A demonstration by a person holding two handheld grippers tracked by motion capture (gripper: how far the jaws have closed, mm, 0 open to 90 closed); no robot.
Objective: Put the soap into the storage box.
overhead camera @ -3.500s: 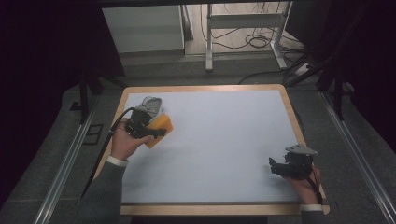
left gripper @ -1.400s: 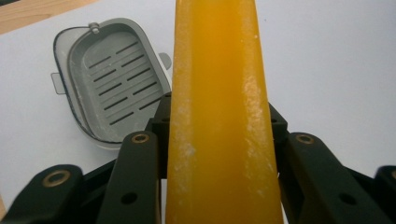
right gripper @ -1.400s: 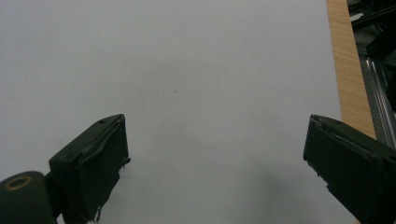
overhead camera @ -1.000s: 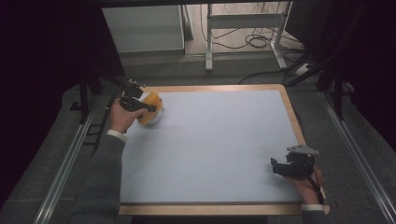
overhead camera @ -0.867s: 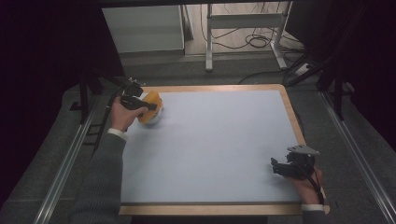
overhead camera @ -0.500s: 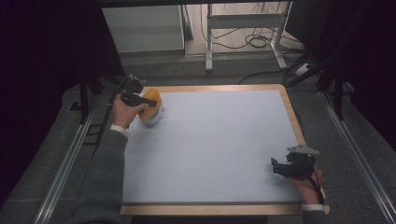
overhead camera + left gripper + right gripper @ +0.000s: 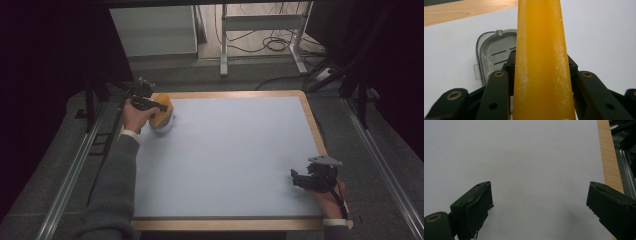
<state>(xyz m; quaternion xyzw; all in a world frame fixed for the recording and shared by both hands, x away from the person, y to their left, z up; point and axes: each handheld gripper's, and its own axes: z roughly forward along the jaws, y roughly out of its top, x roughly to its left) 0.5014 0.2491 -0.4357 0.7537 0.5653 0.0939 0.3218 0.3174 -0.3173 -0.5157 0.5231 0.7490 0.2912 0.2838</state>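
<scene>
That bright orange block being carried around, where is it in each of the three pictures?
High view: the orange block is at the far left corner of the table, clamped in the left tongs, above a grey tray.
Left gripper view: it runs up the middle of the picture between the black jaws, with the tray behind it.
Right gripper view: not in it.
Shared landmark: the table's wooden rim.

Table (image 7: 310,107): wooden frame, pale blue-grey mat (image 7: 235,160) covering nearly the whole top, wood rim showing along the far, right and near edges. On the mat near the far-left corner lies a clear grey plastic lid (image 7: 495,53), flat, with a wire clip on its rim. Grey carpet floor (image 7: 385,200) around the table.
</scene>
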